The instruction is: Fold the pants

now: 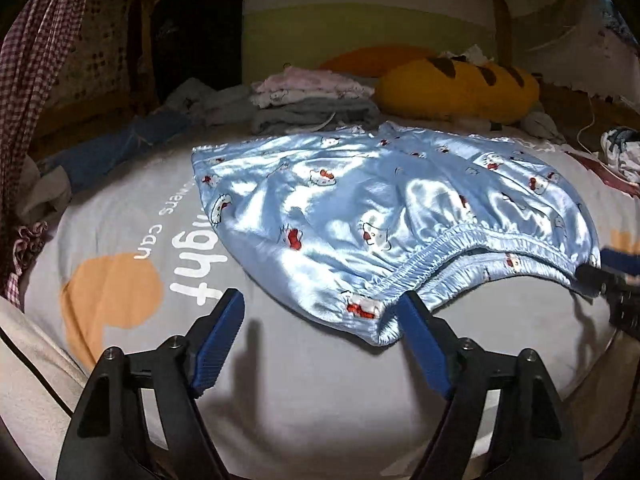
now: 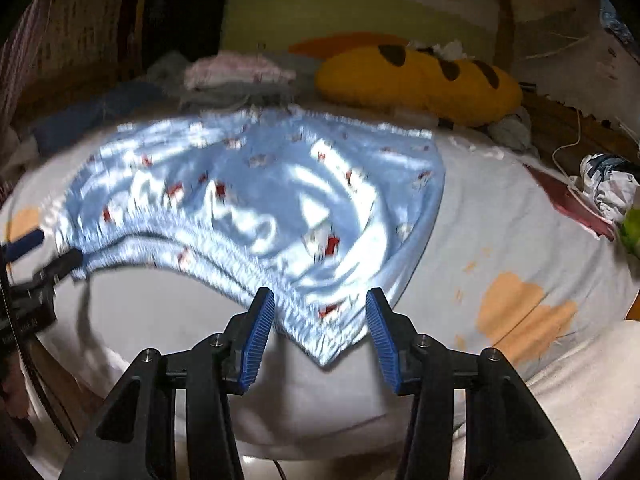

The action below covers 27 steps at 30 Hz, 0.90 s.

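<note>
Left wrist view shows the pants (image 1: pixel 380 208) flat on the bed (image 1: pixel 320 392) with both tongs, left (image 1: pixel 320 320) and right (image 2: pixel 320 320), gaping, gripping nothing: centre each waistband corner between pads before you squeeze.

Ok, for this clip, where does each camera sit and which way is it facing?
Left wrist: on the left tool, angled down over the bed at the near-left waistband corner of the blue satin pants; its own two fingers show, plus the right tool at the frame's right edge.
Right wrist: on the right tool, angled down at the opposite waistband corner, which lies between its open fingers; the left tool shows at the left edge.
Shared: the pants, grey bedsheet, yellow plush pillow, folded clothes pile.
</note>
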Available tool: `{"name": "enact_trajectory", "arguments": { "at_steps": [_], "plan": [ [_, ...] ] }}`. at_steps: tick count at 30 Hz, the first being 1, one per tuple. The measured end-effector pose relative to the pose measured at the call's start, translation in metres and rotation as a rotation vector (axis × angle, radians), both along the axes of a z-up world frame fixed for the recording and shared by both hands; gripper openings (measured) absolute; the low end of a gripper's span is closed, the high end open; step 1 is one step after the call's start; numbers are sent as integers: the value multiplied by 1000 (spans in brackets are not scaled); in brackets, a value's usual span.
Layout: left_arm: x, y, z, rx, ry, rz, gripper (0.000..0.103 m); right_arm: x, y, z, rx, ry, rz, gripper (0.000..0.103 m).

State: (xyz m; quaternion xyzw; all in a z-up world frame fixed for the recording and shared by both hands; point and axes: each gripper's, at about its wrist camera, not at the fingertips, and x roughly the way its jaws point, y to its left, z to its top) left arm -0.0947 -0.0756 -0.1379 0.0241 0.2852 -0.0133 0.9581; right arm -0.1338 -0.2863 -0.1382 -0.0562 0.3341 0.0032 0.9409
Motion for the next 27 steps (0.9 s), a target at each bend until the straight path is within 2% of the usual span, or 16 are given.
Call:
{"name": "enact_trajectory", "arguments": {
  "at_steps": [2,4,8,9,13,14,15,17,19,23,24,25,26,27],
  "plan": [
    [2,1,1,-29,-1,5,70,0,3,-3,-14,12,13,45],
    [3,1,1,-38,-3,4,68,-1,5,-4,-40,1,24,45],
    [2,-7,-3,14,-4,-1,68,-5,18,-8,-130,-24,43,44],
    [2,-9,-5,35,0,2,68,-4,19,-9,-144,-19,33,38],
    [0,-17,-10,89,-19,15,68,1,14,-12,-141,7,6,31],
    [-1,-18,-9,104,-30,17,68,-1,12,-10,-149,-14,-22,20],
    [-2,-18,-8,112,-42,20,65,-2,9,-7,-141,-31,-33,20],
    [-6,-19,-6,108,-62,17,48,-5,3,-3,-107,-50,-30,19],
    [-8,-20,-4,93,-73,-7,42,-5,1,-2,-107,-48,-35,18],
    [-11,-24,-2,125,-92,-4,44,-10,1,0,-104,-61,-25,18],
    [-9,-26,-3,133,-87,-4,47,-10,2,0,-111,-59,-23,18],
    [-7,-27,-5,147,-76,6,55,-8,3,-3,-118,-37,-13,18],
    [-6,-28,-6,153,-69,14,56,-5,4,-7,-127,-13,-12,19],
    [-4,-27,-7,144,-59,15,56,-3,6,-10,-137,-1,-19,26]
  ]
}}
